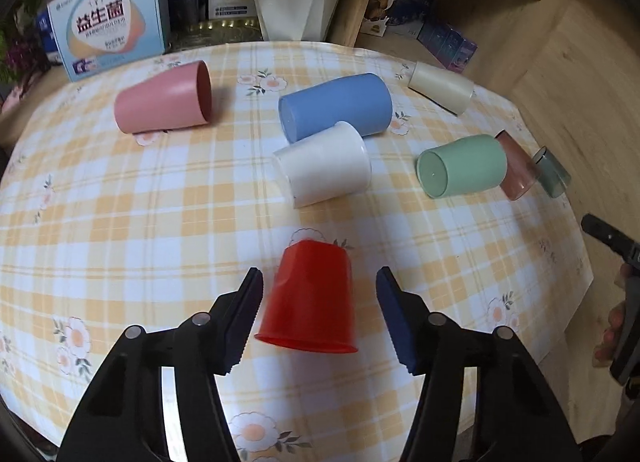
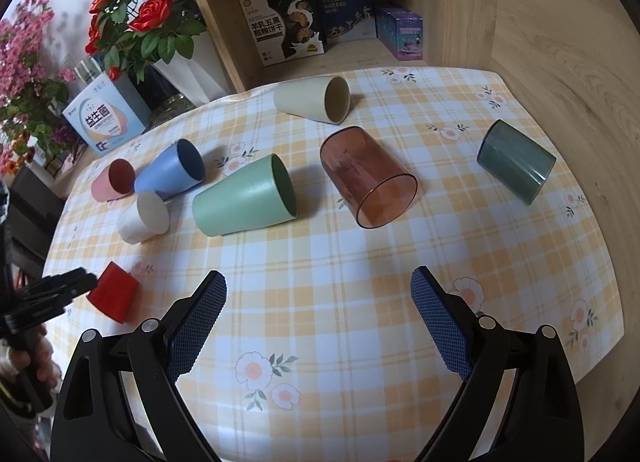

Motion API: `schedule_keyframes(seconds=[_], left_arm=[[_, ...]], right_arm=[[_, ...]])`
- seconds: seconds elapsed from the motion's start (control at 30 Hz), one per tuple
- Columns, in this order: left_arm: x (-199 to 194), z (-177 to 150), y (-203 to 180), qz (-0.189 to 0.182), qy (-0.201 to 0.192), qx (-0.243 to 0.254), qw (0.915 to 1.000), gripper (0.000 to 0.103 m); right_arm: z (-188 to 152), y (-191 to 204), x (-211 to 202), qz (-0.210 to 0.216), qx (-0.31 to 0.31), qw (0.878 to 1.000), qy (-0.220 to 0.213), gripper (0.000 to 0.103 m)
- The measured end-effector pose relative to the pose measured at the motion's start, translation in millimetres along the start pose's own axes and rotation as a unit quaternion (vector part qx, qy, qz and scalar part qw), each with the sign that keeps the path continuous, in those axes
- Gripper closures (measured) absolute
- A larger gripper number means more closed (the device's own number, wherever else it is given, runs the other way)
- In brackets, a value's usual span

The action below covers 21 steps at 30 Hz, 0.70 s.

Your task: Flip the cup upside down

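Red cup (image 1: 308,298) stands rim-down on the table (image 1: 120,222) at lower centre, between the spread, non-touching fingers of the left tool (image 1: 320,282), apparently just set down; right tool (image 2: 319,282) hangs open, empty.

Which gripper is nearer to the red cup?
Left. The left gripper is open with the red cup standing mouth-down between its fingers. The right gripper is open too, over bare tablecloth, with the cup far off to its left.
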<state>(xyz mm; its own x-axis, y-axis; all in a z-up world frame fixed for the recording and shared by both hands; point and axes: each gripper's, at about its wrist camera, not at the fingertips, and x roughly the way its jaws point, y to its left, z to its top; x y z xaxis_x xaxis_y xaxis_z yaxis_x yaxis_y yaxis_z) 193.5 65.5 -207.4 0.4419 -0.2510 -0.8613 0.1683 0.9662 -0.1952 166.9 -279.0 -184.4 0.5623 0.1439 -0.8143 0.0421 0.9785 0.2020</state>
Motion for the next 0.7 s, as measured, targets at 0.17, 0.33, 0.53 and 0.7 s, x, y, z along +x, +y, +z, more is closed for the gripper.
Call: schedule_keyframes(seconds=[0.17, 0.33, 0.53, 0.7], left_arm=[[-6, 4, 1, 0.013, -0.008, 0.003, 0.9999, 0.046], [-17, 22, 20, 0.036, -0.027, -0.006, 0.9990, 0.046], [-30, 52, 55, 0.055, -0.049, -0.033, 0.9967, 0.046], [-17, 71, 37, 0.045, -0.046, 0.014, 0.9978, 0.046]], right_arm=[[-1, -9, -2, -0.007, 0.010, 1.000, 0.000, 0.013], [0, -11, 0, -0.007, 0.012, 1.000, 0.001, 0.013], [2, -12, 6, -0.011, 0.013, 1.000, 0.005, 0.013], [6, -12, 13, -0.013, 0.012, 1.000, 0.011, 0.013]])
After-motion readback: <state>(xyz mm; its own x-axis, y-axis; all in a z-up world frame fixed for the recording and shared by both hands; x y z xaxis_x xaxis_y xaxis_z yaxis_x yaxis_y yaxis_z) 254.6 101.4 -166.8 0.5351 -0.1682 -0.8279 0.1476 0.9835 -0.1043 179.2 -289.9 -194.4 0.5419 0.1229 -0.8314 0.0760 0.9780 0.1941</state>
